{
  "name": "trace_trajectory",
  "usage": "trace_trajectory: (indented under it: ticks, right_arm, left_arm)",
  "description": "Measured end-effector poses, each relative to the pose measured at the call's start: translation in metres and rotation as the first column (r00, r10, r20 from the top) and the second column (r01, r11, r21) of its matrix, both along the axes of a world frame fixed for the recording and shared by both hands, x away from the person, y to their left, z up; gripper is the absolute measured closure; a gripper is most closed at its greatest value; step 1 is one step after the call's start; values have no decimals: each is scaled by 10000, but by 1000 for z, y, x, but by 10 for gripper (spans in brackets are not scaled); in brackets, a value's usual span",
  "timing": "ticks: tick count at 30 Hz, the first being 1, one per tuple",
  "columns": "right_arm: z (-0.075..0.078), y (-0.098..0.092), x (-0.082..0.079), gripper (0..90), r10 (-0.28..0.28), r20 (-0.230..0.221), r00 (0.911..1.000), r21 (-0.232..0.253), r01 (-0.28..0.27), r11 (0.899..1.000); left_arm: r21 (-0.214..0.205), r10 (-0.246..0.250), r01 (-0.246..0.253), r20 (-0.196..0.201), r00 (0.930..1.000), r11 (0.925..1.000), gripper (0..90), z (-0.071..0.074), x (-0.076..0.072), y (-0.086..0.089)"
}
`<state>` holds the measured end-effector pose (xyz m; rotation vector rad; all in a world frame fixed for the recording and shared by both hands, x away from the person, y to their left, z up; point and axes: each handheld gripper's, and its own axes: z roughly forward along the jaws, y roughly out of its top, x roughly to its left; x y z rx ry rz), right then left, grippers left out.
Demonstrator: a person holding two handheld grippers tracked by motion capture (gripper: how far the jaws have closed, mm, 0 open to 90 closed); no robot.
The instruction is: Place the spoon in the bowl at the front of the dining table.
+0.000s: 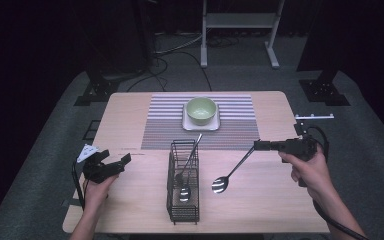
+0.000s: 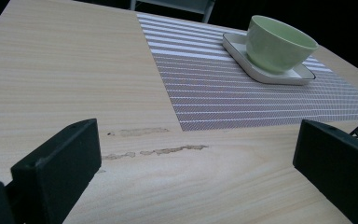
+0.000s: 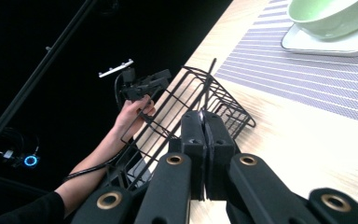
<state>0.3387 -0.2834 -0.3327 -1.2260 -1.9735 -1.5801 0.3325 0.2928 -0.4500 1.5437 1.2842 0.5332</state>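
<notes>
My right gripper (image 1: 256, 145) is shut on the handle end of a metal spoon (image 1: 221, 184), which slants down and to the left with its bowl hanging over the table just right of a black wire basket (image 1: 172, 200). In the right gripper view the jaws (image 3: 205, 135) are pressed together with a thin strip of metal between them. Another spoon (image 1: 185, 192) lies inside the basket, its handle sticking out toward the mat. My left gripper (image 1: 117, 161) is open near the table's left edge, with only bare wood between its jaws (image 2: 198, 135).
A green bowl (image 1: 201, 110) sits on a white square plate (image 1: 187, 125) on a striped placemat (image 1: 165, 120) at the back of the table. The left hand and its gripper (image 3: 144, 84) show beyond the basket (image 3: 186, 93) in the right gripper view.
</notes>
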Motion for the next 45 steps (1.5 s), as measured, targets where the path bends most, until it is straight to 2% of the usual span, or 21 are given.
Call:
trace_trajectory:
  ticks: [16,26,37,45]
  right_arm:
    - [-17,-10,9,886,-475,-177,9987,-322,469,9984]
    - [-19,-11,18,885,-741,-117,9972,-553,733,9958]
    - [-16,-7,25,885,-970,210,9951,-985,986,9902]
    - [-15,-9,32,885,-1204,164,9926,-917,1214,9884]
  left_arm:
    - [-8,-11,11,-17,10000,10000,0,-1,0,0]
    - [-26,27,-27,-28,10000,10000,0,-1,1,2]
    - [16,-8,8,-10,10000,10000,0,-1,0,1]
    - [23,14,-14,21,10000,10000,0,0,0,2]
